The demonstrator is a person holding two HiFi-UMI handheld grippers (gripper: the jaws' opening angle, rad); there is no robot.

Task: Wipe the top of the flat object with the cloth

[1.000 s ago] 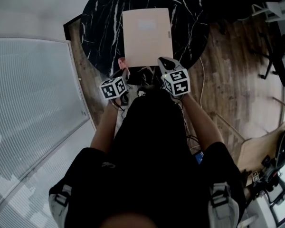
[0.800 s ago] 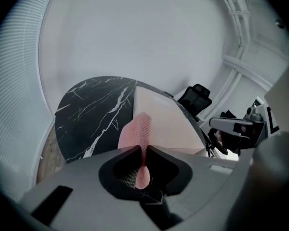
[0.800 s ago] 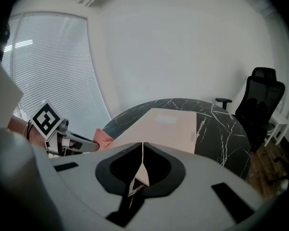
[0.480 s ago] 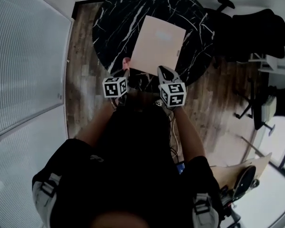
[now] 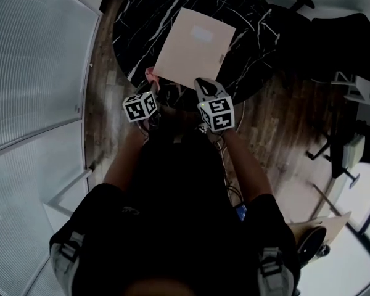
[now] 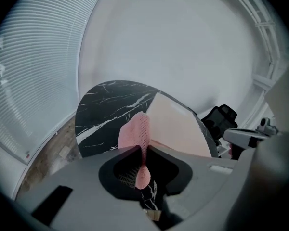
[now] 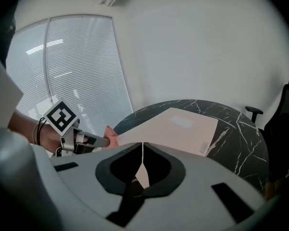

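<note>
— Holding what, that left gripper (image 6: 143, 150)?
— Its fingers are shut tight on the pink cloth (image 6: 135, 131).
— And the right gripper (image 7: 142, 148)?
— Its fingers are pinched together on the near edge of the flat object (image 5: 194, 45).
— Where is the flat object?
— It lies on the round black counter (image 5: 142, 23), turned a bit. The cloth is at the counter's near edge, just beside the flat object's near left corner.

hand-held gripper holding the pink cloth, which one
The left hand-held gripper: its jaws pinch the pink cloth, while the right hand-held gripper clamps the flat object at its edge.
</note>
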